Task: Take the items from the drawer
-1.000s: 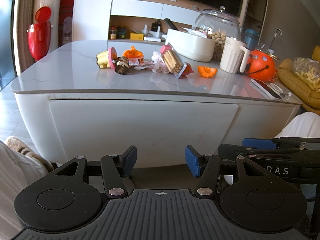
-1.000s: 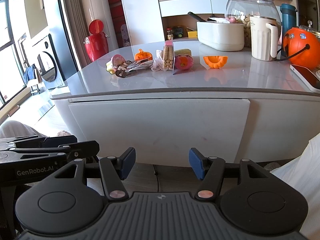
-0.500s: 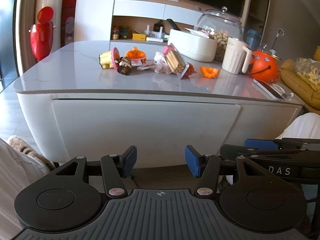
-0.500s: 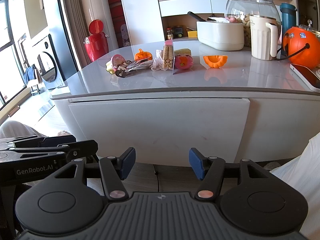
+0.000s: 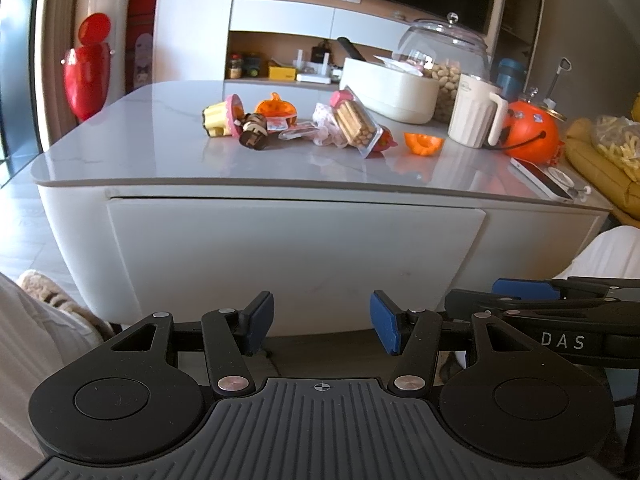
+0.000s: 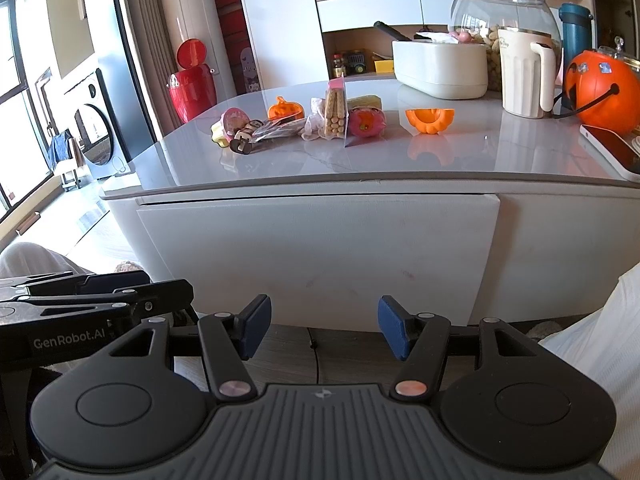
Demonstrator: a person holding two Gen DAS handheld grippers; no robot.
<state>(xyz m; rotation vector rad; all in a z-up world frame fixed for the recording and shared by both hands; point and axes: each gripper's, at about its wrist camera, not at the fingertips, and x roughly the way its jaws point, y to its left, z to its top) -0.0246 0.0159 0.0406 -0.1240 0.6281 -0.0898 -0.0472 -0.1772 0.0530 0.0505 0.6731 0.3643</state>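
Note:
A white drawer front (image 5: 296,256) (image 6: 316,256) is closed under the grey marble tabletop (image 5: 160,152) (image 6: 480,160). Snacks and toys lie on top: a biscuit-stick pack (image 5: 354,124) (image 6: 335,114), a yellow-pink toy (image 5: 222,120) (image 6: 228,124), an orange pumpkin toy (image 5: 276,108) (image 6: 285,108), and an orange pumpkin half (image 5: 423,143) (image 6: 430,120). My left gripper (image 5: 322,322) hangs open and empty, low before the drawer front. My right gripper (image 6: 324,326) is likewise open with nothing between its blue pads; it shows at the right of the left wrist view (image 5: 560,300).
A white tub (image 6: 440,66), glass jar of nuts (image 6: 504,12), cream jug (image 6: 524,74), orange pumpkin bucket (image 6: 600,84) and a phone (image 6: 612,152) stand at the table's right. A red bin (image 6: 192,84) stands at the back left. A person's light clothing (image 6: 600,320) is at the frame edges.

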